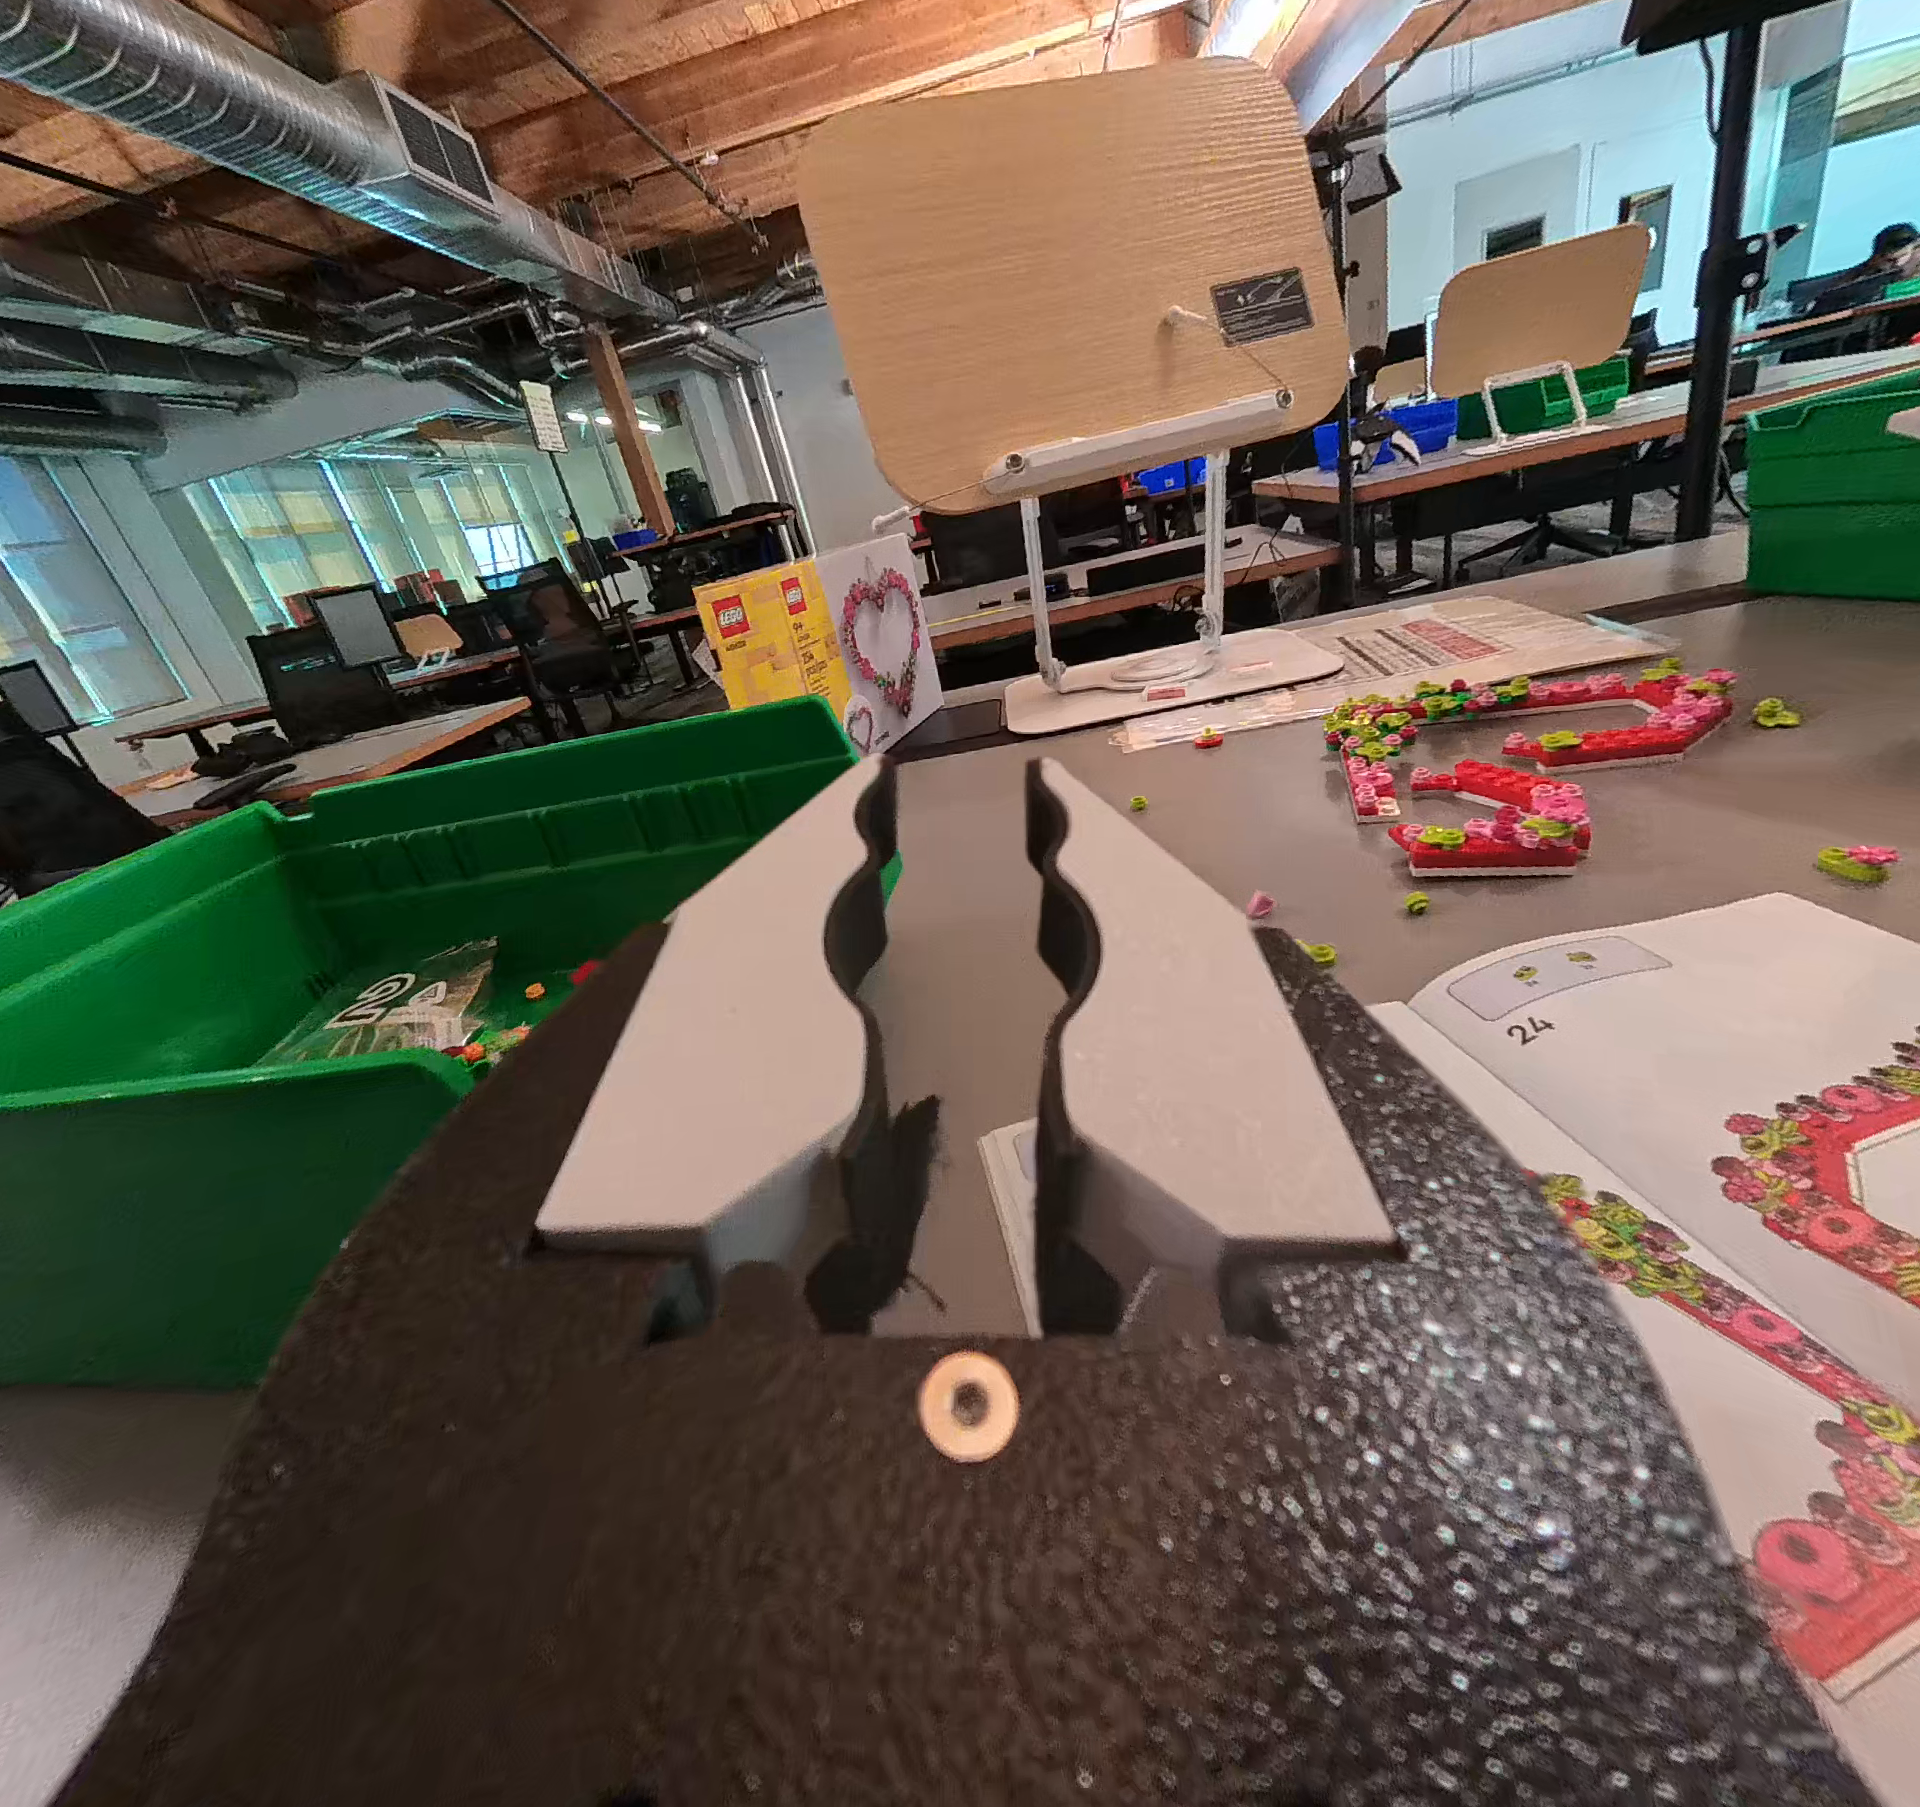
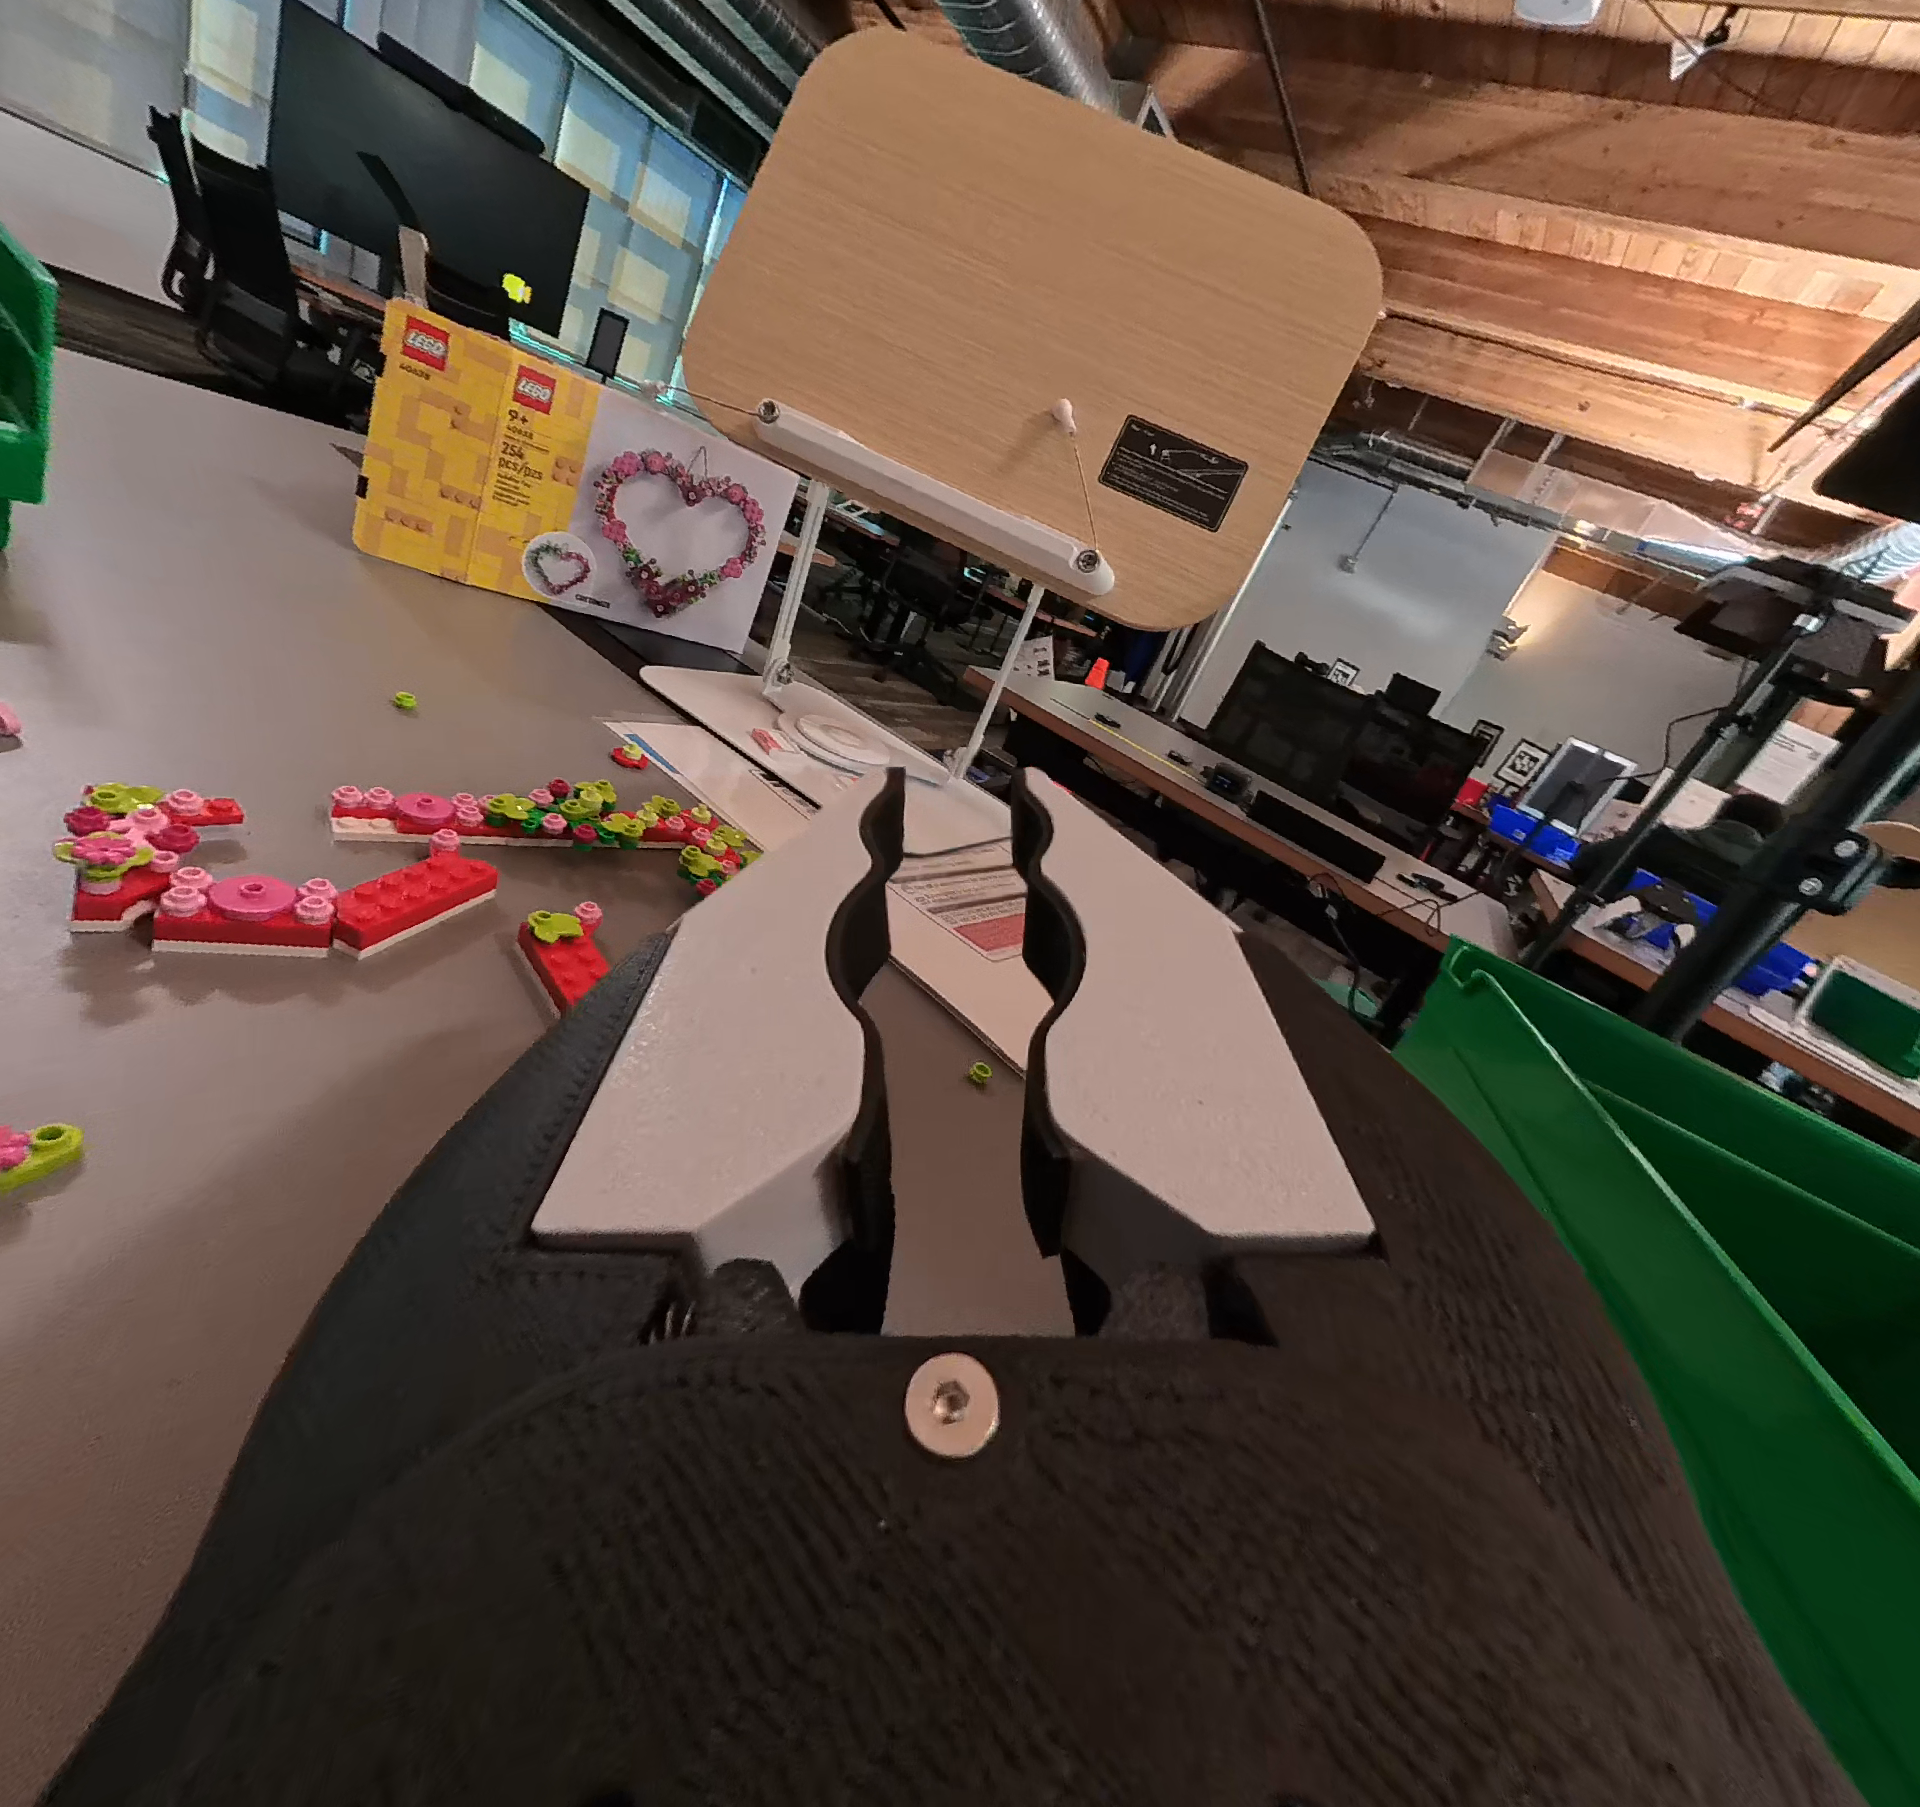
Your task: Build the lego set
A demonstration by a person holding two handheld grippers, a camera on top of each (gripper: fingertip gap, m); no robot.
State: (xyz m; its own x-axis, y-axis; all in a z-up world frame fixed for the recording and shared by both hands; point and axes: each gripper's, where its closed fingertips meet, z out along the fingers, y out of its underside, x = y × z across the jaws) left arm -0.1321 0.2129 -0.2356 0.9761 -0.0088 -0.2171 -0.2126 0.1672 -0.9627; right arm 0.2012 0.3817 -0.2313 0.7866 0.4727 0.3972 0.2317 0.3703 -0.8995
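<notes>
A part-built red and white heart frame with pink and lime flowers lies in pieces on the grey table [image 1: 1226, 822]; it shows right of centre in the left wrist view [image 1: 1496, 781] and at the left in the right wrist view [image 2: 312, 884]. Small loose flower pieces [image 1: 1855, 862] lie around it. My left gripper [image 1: 961, 770] is open and empty, low over the table between a green bin [image 1: 312, 926] and the open instruction booklet [image 1: 1683, 1134]. My right gripper [image 2: 956, 786] is open and empty, right of the frame pieces.
A wooden book stand [image 1: 1070, 282] on a white base stands at the table's far side, also in the right wrist view [image 2: 1029, 323]. The yellow set box [image 2: 499, 479] stands beside it. A second green bin [image 2: 1704, 1238] is at the right. Papers [image 1: 1455, 640] lie by the stand. The grippers' ends are close to 40 centimetres from one another.
</notes>
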